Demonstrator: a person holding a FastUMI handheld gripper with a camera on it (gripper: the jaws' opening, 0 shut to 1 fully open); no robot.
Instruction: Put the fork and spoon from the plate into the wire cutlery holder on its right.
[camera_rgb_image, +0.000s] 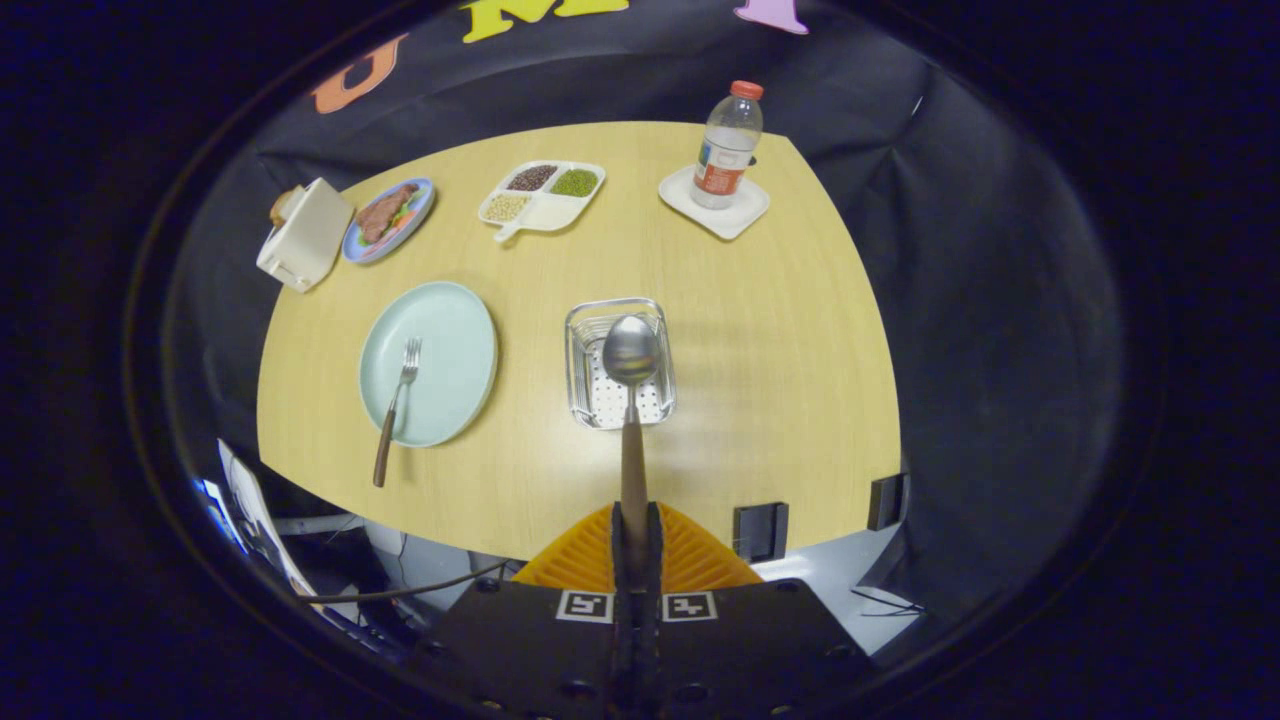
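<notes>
My gripper (635, 535) is shut on the brown handle of a spoon (631, 352). The spoon points straight ahead from the fingers, and its metal bowl hangs over the wire cutlery holder (584, 362), which stands on the wooden table (760, 330). Left of the holder sits a pale green plate (450, 340). A fork (396, 400) with a brown handle lies on that plate, tines away from me, its handle sticking out over the plate's near rim onto the table.
At the back of the table are a white toaster (305, 235), a blue plate of food (388, 218), a divided white tray of beans (541, 194) and a water bottle (727, 150) on a white square coaster (745, 215).
</notes>
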